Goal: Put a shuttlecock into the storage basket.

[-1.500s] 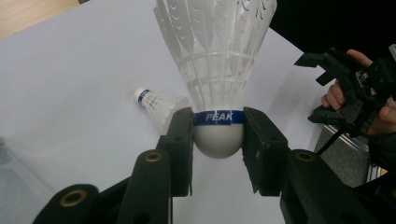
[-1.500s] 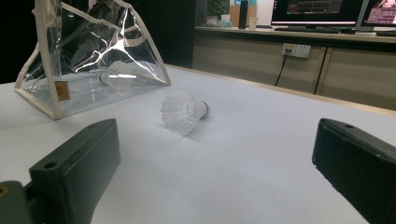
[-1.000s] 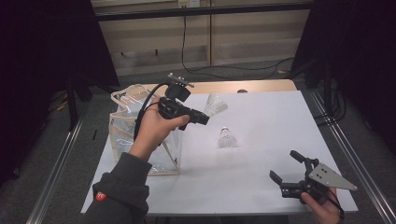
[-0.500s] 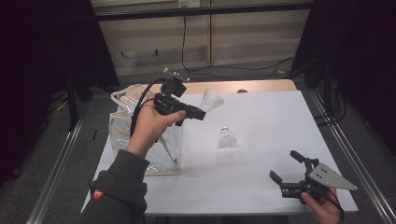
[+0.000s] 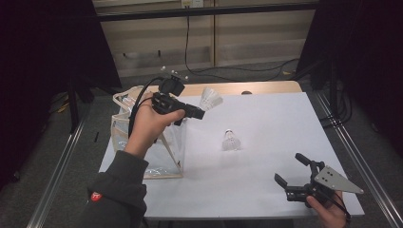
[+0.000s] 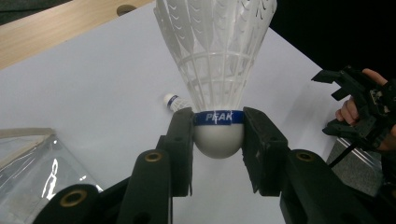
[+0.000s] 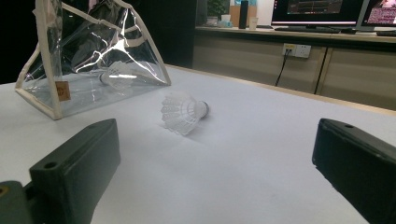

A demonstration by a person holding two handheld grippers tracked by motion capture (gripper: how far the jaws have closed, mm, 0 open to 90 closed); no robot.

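Here the left gripper's (image 6: 218, 144) fingers (image 6: 180, 140) clamp the shuttlecock's (image 6: 215, 60) cork; the right gripper's (image 5: 292, 171) fingers gape empty.

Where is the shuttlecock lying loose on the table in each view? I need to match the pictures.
High view: the loose shuttlecock lies mid-table, right of the clear bag.
Left gripper view: its cork end peeks out behind the left tongs, which clamp another shuttlecock.
Right gripper view: it lies centre frame, ahead of the right tongs.
Shared landmark: the white table.
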